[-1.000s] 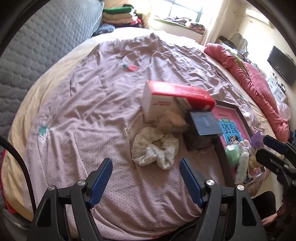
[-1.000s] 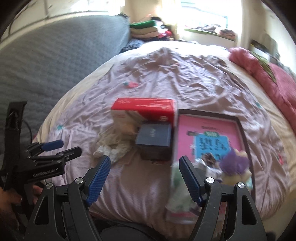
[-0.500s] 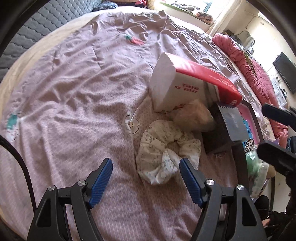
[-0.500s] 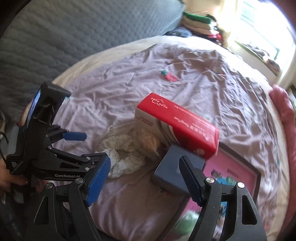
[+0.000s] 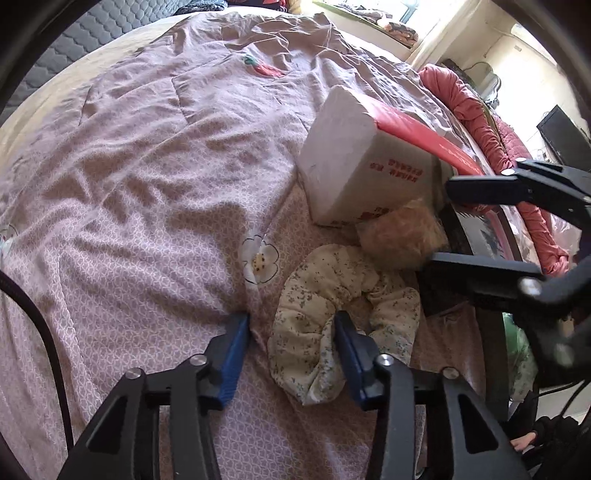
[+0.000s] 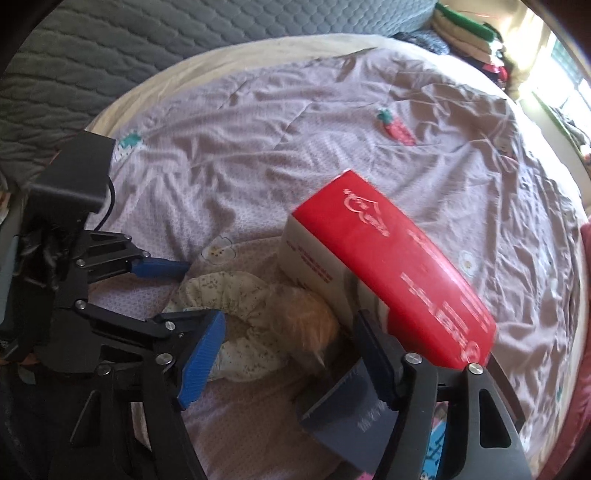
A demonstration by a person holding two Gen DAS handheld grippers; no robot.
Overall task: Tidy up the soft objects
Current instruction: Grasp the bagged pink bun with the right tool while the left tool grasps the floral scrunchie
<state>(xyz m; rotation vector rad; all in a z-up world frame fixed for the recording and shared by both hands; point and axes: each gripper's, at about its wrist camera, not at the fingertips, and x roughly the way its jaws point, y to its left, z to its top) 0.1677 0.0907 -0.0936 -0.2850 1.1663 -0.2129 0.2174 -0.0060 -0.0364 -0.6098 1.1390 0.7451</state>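
Observation:
A cream floral scrunchie [image 5: 325, 291] [image 6: 229, 288] lies on the pink quilt [image 5: 147, 184]. My left gripper [image 5: 291, 343] points down over it with jaws closing. Its right finger stands in the scrunchie's hole, the near loop lies between the pads, and the left pad is still clear of the cloth. A tan fluffy ball [image 5: 399, 236] [image 6: 303, 317] rests beside the scrunchie against a red-and-white tissue pack [image 5: 369, 166] [image 6: 388, 273]. My right gripper [image 6: 288, 354] hangs over the ball, jaws closing, pads apart from it.
A dark blue box [image 6: 347, 410] sits under the right gripper's right finger, next to a dark-framed pink board [image 6: 443, 454]. A rolled red blanket [image 5: 495, 122] lines the bed's far side. A grey quilted headboard [image 6: 184, 37] and folded clothes [image 6: 461, 29] are behind.
Both grippers came down and closer to the pile. The left one now straddles the scrunchie's loop with narrower jaws. The right one swung left from the pink board to the fluffy ball.

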